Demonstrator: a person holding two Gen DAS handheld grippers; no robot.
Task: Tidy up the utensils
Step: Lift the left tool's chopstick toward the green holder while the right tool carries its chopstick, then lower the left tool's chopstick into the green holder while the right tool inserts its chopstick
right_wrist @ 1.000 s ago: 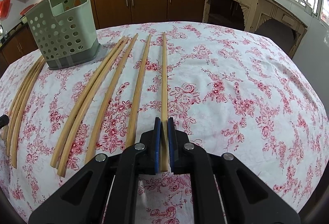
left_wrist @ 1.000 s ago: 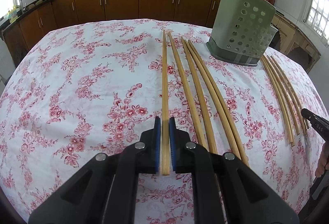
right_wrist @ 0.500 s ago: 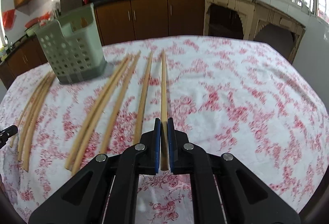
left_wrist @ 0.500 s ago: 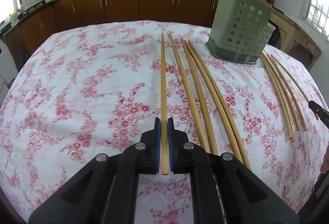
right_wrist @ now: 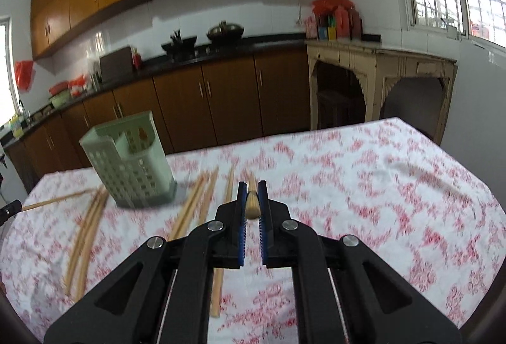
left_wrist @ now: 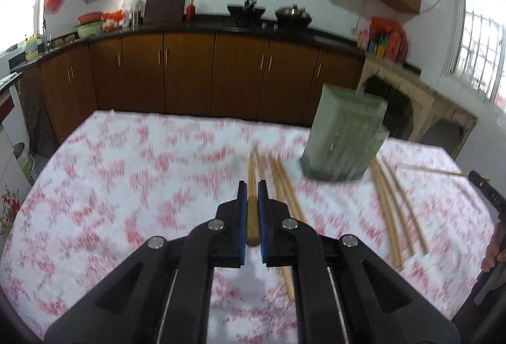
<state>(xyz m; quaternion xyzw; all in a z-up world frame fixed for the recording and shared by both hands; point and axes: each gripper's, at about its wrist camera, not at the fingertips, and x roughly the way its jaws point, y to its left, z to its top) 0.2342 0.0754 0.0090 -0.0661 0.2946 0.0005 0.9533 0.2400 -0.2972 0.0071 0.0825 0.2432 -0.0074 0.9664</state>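
My left gripper [left_wrist: 252, 186] is shut on the near end of a wooden chopstick [left_wrist: 252, 211], held above the floral tablecloth [left_wrist: 126, 186]. My right gripper [right_wrist: 252, 186] is shut on another chopstick [right_wrist: 252, 206], which points away from me. The pale green perforated utensil holder [left_wrist: 343, 135] [right_wrist: 132, 163] stands upright at the far side of the table. Several loose chopsticks [left_wrist: 284, 186] [right_wrist: 196, 205] lie between the grippers, and another bunch [left_wrist: 392, 211] [right_wrist: 88, 227] lies beside the holder. In each wrist view the other gripper's tip [left_wrist: 487, 195] [right_wrist: 9, 209] shows at the frame edge, holding its chopstick.
Brown kitchen cabinets [left_wrist: 189, 75] and a dark counter with woks run behind the table. A cream wooden side table [right_wrist: 379, 75] stands at the far right, under a window. A person's hand [left_wrist: 493, 252] shows at the right edge. Both views are motion-blurred.
Both grippers have risen off the table, each with its chopstick clamped, and now point less steeply down. More of the kitchen shows and the table looks further below.
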